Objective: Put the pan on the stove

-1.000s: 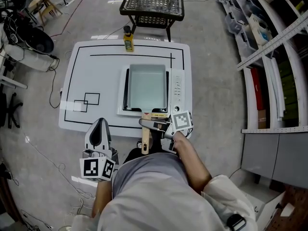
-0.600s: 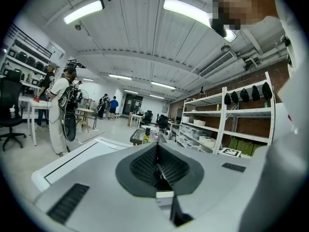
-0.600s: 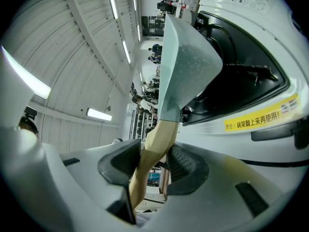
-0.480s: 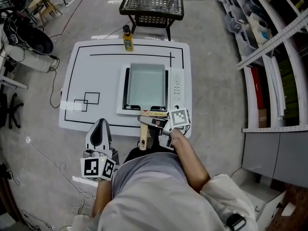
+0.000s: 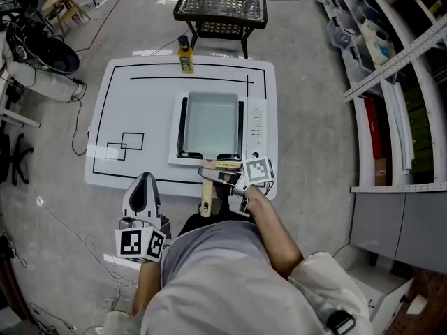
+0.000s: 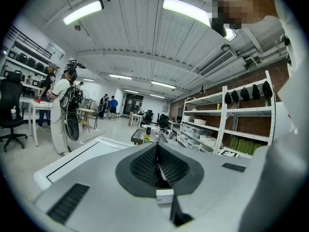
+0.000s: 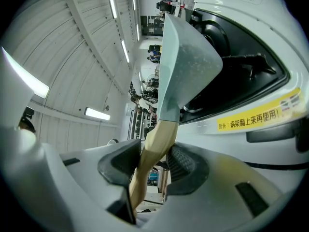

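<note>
Pan [image 5: 211, 123] lies over the stove [image 5: 255, 128] just ahead of the right tongs [image 5: 211, 176], which clamp its wooden handle [image 5: 205, 199]. It is best settled level and centred on the burner before the grip loosens. The left tongs [image 5: 144, 190], pressed together on nothing, hang well to their left, off the surface [image 5: 140, 103].

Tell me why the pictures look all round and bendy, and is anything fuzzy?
Left gripper view: a wide lens curves the ceiling, its lights glare white, corners go black. Right gripper view: same bending on the stove; the pan handle close up looks soft. Head view: even light, sharp, table edges bow slightly.
</note>
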Tool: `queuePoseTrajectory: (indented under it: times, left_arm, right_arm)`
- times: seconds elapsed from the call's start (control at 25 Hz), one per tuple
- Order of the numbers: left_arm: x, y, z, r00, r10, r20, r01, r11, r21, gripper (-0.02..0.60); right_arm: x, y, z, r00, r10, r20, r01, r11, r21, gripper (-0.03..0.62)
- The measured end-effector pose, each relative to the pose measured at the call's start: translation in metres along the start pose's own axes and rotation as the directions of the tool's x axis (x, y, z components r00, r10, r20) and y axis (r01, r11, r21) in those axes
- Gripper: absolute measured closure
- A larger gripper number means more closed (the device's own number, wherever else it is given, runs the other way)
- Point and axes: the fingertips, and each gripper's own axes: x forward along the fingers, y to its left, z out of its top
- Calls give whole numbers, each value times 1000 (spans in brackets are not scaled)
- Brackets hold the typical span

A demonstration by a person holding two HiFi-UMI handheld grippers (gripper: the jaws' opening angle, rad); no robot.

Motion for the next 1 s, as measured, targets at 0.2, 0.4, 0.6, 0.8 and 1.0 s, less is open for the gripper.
queuePoseTrajectory:
  times: [0.2,0.4,0.6,0.8,1.0]
  left_arm:
    - [0,-1,-1,1000,-3,1,3,1000,-14,580]
    - [-1,-2,-5,1000,-8,-6,8,1000,-22,580]
    - [-1,-8,-7,1000,-23,-14,23,999,-23,580]
    - [-2,-9,-11,999,-32,-5,32,999,-35,580]
    - [-4,-9,-11,999,-31,-9,31,999,-37,580]
  right_arm:
    - [-3,-7,-2,1000,-22,-22,22,1000,4,430]
    - [-3,-8,-2,1000,-13,-26,14,1000,24,430]
    - [-3,-9,-1,999,-10,-32,11,999,39,430]
    - [-3,-12,-2,999,-2,-33,4,998,66,430]
    - [-3,-9,0,999,-8,-35,9,999,41,428]
